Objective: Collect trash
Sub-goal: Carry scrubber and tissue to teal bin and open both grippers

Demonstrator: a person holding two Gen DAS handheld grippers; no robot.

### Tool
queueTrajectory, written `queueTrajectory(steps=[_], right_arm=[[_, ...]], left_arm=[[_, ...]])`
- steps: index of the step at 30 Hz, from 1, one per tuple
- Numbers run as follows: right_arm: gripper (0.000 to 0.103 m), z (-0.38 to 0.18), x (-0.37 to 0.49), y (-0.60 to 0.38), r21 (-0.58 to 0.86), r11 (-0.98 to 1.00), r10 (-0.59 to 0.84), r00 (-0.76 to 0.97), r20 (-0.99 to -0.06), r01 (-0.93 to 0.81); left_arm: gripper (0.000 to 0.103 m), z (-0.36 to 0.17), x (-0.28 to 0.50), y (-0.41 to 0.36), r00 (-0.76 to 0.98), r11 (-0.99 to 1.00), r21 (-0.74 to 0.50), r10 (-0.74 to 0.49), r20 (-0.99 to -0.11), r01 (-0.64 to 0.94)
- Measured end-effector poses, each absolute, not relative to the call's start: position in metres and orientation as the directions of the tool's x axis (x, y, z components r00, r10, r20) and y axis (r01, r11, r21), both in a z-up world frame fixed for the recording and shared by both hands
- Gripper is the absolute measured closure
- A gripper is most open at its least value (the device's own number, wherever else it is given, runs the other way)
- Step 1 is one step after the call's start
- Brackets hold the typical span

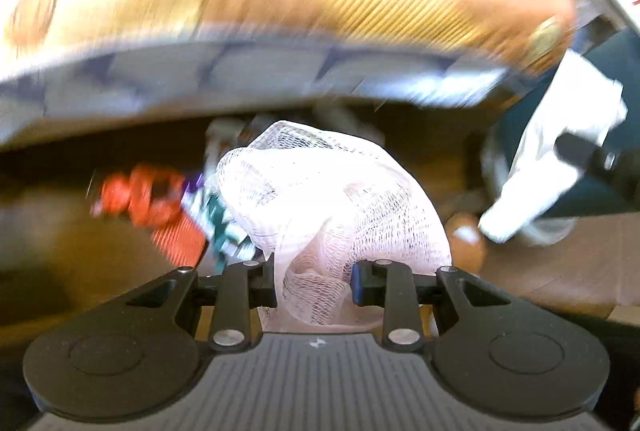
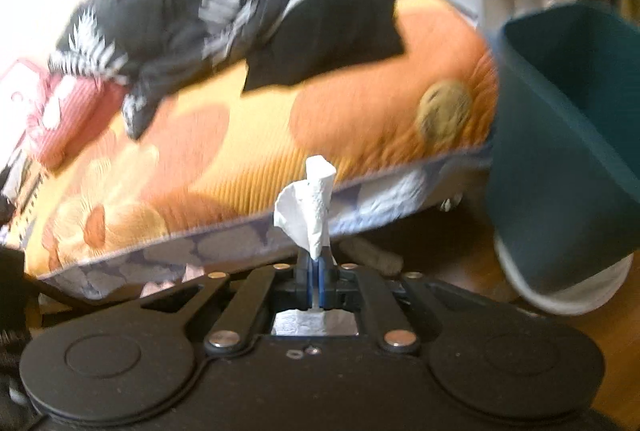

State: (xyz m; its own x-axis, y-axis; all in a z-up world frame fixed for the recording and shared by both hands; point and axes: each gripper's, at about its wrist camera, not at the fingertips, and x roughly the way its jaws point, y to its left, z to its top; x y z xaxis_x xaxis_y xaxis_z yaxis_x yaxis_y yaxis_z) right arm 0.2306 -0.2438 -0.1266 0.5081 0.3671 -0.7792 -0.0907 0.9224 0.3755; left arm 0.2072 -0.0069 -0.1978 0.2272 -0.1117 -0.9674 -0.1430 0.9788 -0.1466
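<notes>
Left gripper clamping white mesh netting, jaws partway open w/ bunched net filling gap, net bulging fwd past the fingers. Right gripper pinching crumpled white tissue, jaws fully closed, tissue sticking up past tips. Lying on wood floor beyond the net: red wrapper, blurred. Standing at right of right-wrist view: teal bin, beside orange mattress carrying dark clothes.

Left gripper fingers clamp white mesh netting; red wrapper blurred on floor beyond.
</notes>
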Motion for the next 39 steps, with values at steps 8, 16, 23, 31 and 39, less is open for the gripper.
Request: queueTrajectory(steps=[8,16,23,31,39], right_arm=[[0.1,-0.065,0.225,-0.329,0.298,0.953,0.257,0.665,-0.701,-0.055],[0.1,-0.058,0.24,-0.413,0.225,0.972,0.112,0.715,-0.69,0.064],[0.1,-0.084,0.254,-0.452,0.188,0.973,0.043,0.697,-0.716,0.133],[0.098,-0.115,0.26,-0.469,0.202,0.963,0.037,0.649,-0.76,0.181],[0.088,-0.142,0.265,-0.469,0.183,0.966,0.036,0.604,-0.796,0.185]], left_arm=[[0.074,-0.113,0.253,-0.09,0.388,0.973,-0.228,-0.222,-0.895,0.032],[0.074,-0.055,0.304,-0.203,0.447,0.94,-0.233,-0.325,-0.834,0.248],[0.074,-0.056,0.347,-0.287,0.416,0.916,-0.234,-0.361,-0.835,0.326],[0.074,-0.102,0.373,-0.341,0.34,0.914,-0.205,-0.329,-0.881,0.351],[0.072,-0.146,0.378,-0.363,0.288,0.915,-0.143,-0.263,-0.921,0.378]])
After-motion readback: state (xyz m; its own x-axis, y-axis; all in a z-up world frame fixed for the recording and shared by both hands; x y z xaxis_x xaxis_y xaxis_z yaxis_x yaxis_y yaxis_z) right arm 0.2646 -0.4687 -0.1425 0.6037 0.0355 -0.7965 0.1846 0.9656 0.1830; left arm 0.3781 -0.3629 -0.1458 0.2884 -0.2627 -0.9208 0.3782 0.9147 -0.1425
